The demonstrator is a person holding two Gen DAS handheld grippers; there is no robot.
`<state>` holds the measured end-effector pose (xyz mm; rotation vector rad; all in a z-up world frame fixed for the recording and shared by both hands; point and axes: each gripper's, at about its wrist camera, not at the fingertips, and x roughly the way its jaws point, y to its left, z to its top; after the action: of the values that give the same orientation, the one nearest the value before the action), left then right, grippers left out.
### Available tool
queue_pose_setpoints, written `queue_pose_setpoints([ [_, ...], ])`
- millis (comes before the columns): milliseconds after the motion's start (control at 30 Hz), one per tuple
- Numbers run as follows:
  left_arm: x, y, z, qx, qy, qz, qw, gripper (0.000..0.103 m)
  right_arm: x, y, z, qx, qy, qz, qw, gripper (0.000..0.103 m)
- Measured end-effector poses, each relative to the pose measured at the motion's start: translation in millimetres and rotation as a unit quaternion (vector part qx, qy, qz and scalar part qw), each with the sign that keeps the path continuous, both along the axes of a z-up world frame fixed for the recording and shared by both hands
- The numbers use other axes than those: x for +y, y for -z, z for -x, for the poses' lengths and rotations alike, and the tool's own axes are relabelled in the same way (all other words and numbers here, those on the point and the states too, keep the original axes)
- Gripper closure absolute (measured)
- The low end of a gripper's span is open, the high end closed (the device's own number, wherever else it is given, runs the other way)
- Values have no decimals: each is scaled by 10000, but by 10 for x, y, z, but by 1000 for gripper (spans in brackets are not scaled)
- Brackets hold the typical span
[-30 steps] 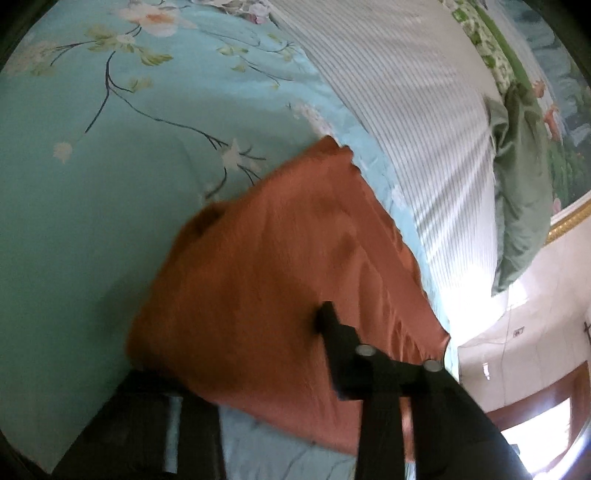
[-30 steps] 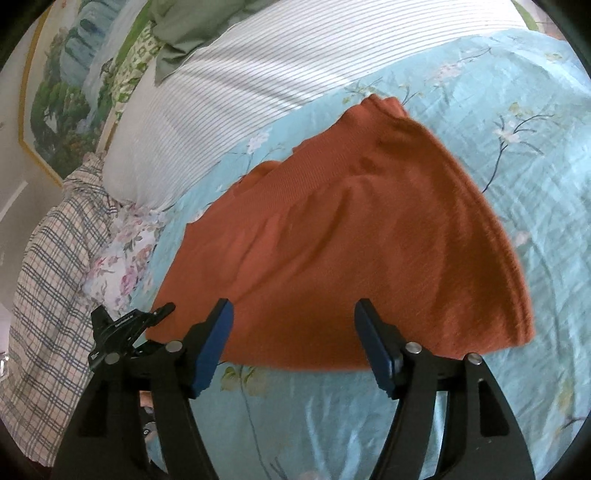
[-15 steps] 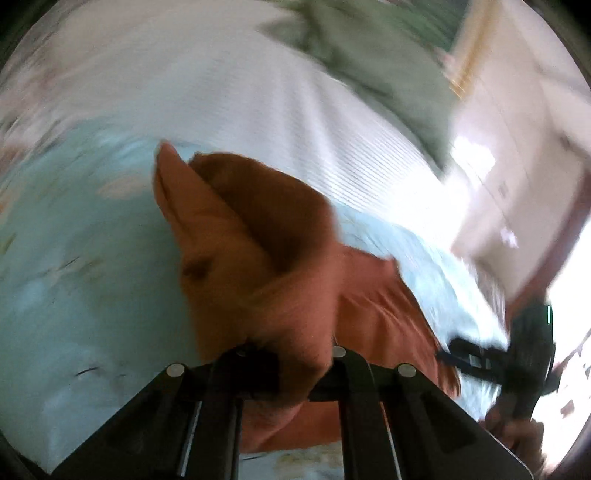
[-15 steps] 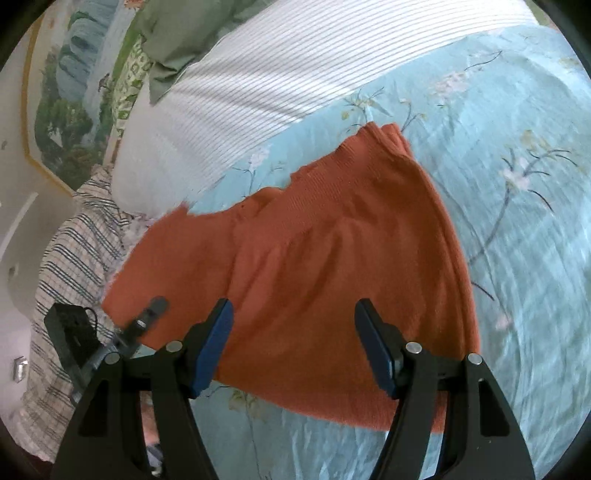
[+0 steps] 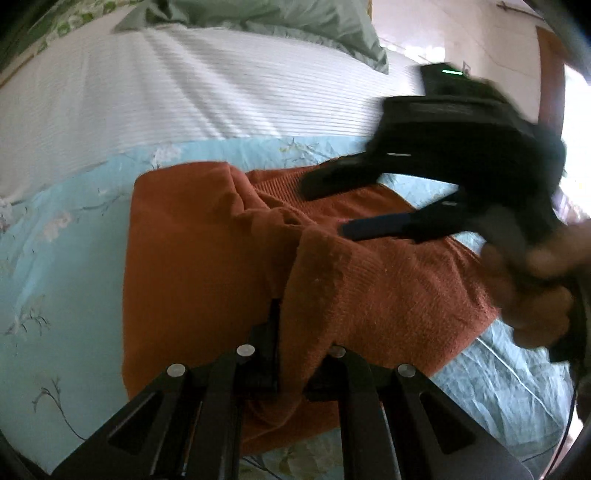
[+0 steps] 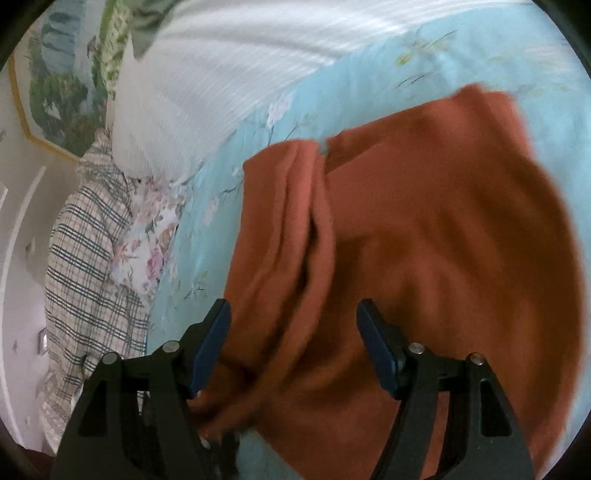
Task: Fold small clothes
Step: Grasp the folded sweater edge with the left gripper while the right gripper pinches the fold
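Floral bedspread (image 5: 55, 258): left tongs (image 5: 291, 354) now folding pinched sweater (image 5: 207, 258) across; right tongs (image 6: 295, 347) apparently agape.

The bed (image 5: 66, 258), in pale blue floral sheet, carries the rust-orange garment (image 5: 207, 266) at centre, a white striped pillow (image 5: 184, 92) at twelve o'clock, and a green pillow (image 5: 280, 22) lying beyond it.

Bedroom: floral bedsheet (image 5: 66, 236), striped pillow (image 5: 184, 92), framed painting (image 6: 59, 74).
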<state>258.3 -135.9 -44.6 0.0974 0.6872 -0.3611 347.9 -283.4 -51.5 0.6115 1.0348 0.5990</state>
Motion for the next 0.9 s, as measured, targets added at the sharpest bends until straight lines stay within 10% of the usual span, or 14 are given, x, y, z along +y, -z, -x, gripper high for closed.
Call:
queue_pose_setpoints([
  [133, -82, -10, 92, -101, 108, -211, 9997, 96, 293, 49, -353, 82, -216, 200, 9995, 34],
  [200, -80, -9, 104, -93, 126, -225, 9996, 96, 410, 44, -484, 43, -235, 470, 9986, 88],
  [533, -330, -493, 281, -458, 577, 206, 9971, 96, -137, -767, 115, -1447, 183, 583, 9876, 88],
  [900, -1113, -111, 155, 236, 1302, 302, 9907, 96, -958, 11, 193, -575, 907, 768, 9912, 88],
])
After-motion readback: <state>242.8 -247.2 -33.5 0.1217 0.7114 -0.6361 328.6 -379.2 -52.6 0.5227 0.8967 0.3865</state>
